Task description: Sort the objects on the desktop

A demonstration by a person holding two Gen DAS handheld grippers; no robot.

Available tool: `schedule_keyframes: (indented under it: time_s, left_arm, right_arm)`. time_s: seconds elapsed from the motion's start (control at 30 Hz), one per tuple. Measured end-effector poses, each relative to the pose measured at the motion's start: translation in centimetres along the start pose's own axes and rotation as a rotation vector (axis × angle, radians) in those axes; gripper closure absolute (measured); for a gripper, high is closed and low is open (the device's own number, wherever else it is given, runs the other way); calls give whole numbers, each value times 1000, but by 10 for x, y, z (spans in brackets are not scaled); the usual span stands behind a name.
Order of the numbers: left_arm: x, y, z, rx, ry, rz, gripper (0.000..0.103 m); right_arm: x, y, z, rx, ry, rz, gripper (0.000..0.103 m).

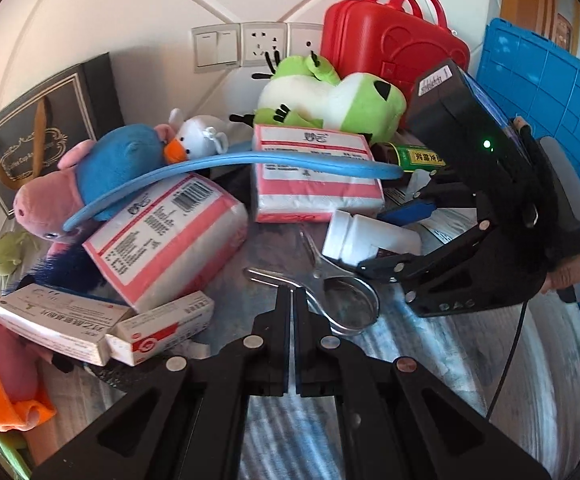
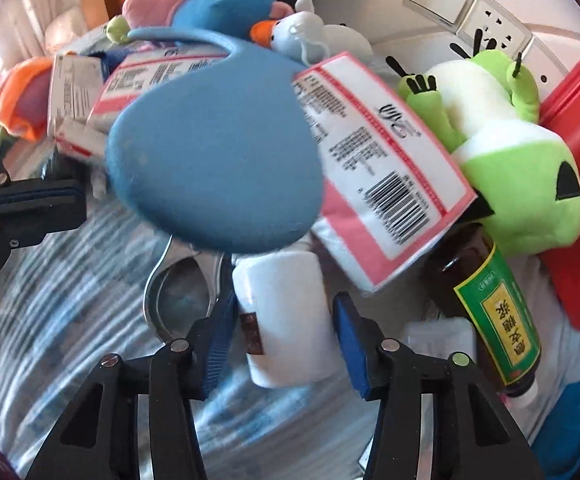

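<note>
The white pill bottle (image 2: 286,316) lay on its side on the desk (image 2: 70,300), between your right gripper (image 2: 286,332)'s fingers, which stood apart and hadn't pinched it. Being round, it could have rolled free. The brown syrup bottle (image 2: 498,320) and metal spoon (image 2: 170,292) lay just beside it, easily knocked. Your left gripper (image 1: 292,300)'s fingers were together, empty.

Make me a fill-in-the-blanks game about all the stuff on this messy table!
1. The plush frog is white and ____.
2. The white bottle lies between the blue pads of the ____ tool.
3. The suitcase near the wall sockets is coloured ____.
4. The left tool, just above the metal spoon, has its two fingers ____.

Missing words: green; right; red; shut
</note>
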State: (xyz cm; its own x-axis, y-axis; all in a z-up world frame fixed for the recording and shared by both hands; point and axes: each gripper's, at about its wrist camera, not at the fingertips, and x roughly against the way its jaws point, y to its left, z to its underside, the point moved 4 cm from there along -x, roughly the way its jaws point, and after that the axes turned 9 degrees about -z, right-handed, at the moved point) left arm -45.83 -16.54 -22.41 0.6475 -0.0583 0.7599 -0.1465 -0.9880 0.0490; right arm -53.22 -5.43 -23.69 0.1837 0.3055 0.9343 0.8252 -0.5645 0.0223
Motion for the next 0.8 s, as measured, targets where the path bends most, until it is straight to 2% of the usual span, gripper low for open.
schedule_keyframes:
  time_s: [0.13, 0.23, 0.37, 0.47, 0.57, 0.63, 0.8]
  left_arm:
    - [-14, -17, -2, -1, 35, 31, 102]
    - [-25, -29, -4, -7, 58, 47, 102]
    - [-46, -40, -4, 29, 108, 45, 102]
    - [-63, -44, -2, 75, 151, 60, 102]
    - [-72, -50, 0, 76, 156, 24, 103]
    - [-75, -50, -1, 95, 158, 16, 102]
    - [-76, -46, 6, 111, 160, 55, 102]
  right_arm:
    - [-6, 2, 5, -49, -32, 40, 56]
    - [7, -10, 20, -192, -109, -19, 57]
    - [36, -24, 43, -333, -207, -50, 57]
    - [45, -25, 56, -363, -218, -51, 57]
    - [58, -23, 70, -393, -242, -64, 57]
    - [58, -32, 65, -413, -253, -66, 57]
    - [64, -41, 59, -452, -290, -96, 57]
